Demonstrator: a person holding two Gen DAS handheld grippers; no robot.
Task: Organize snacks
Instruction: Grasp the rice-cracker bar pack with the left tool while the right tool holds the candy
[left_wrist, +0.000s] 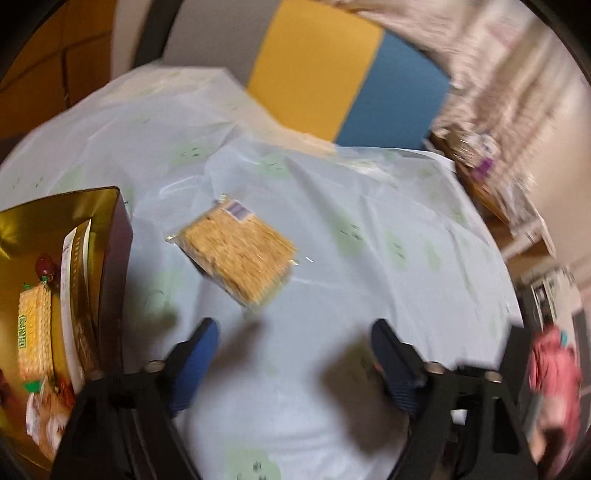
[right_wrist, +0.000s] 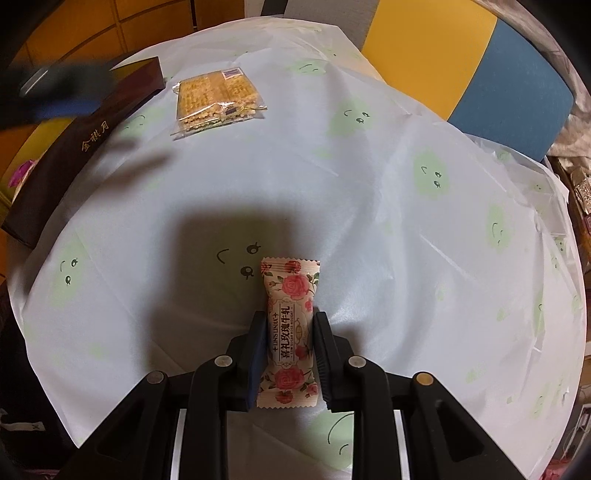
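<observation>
Left gripper (left_wrist: 295, 354) hangs over the tablecloth (left_wrist: 369, 229) with its blue fingers (left_wrist: 195, 362) spread wide and nothing between them; the whole left wrist view is smeared with motion. A cracker pack (left_wrist: 236, 254) lies just above the fingers, left of centre, flat on the cloth in a clear wrapper with a small label at its top end. At the left edge sits the gold box (left_wrist: 96, 206), open, with a green-edged biscuit pack (left_wrist: 35, 332) and other wrapped bits already inside, so I'd judge the sorting is under way and this free gripper is between items; its next job looks like squaring up on the cracker pack and closing across its shorter sides. In the right wrist view, the right gripper (right_wrist: 290, 354) at bottom centre is clamped on a nougat (right_wrist: 290, 332), a cream pillow wrapper printed with pink roses, gripped across its middle with both crimped ends sticking out. The box's dark side (right_wrist: 88, 136) runs along the upper left, the cracker pack (right_wrist: 214, 99) just right of it near the top. I'd say the nougat next needs carrying up and left across the cloth and letting go over the box.
</observation>
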